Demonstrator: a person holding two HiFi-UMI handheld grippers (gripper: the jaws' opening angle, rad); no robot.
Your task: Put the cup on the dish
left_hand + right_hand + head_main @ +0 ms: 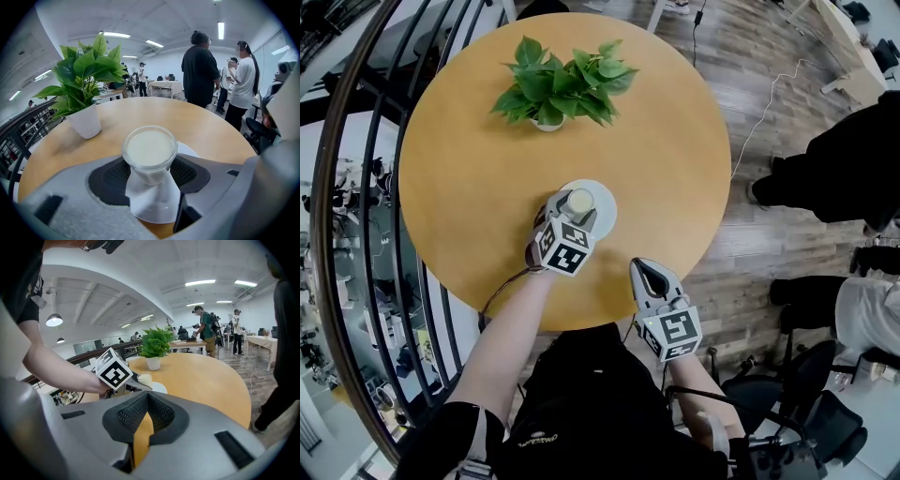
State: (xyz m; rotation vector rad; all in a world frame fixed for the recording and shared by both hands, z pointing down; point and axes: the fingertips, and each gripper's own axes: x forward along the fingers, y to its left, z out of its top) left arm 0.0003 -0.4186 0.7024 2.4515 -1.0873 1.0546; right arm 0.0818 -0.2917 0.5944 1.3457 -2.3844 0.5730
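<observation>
Bright, even light from ceiling strips (220, 30); soft shadows; heavy fisheye distortion, dark vignetted corners; near foreground soft.

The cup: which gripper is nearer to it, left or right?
Left. The left gripper holds the cup between its fingers, over the dish; the right gripper is apart, near the table edge.

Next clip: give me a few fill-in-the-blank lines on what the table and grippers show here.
The left gripper grips the cup, with the white ___ under it.
The right gripper holds ___ in its jaws.
The plant grows in a ___ pot.
Missing: dish; nothing; white.
</observation>
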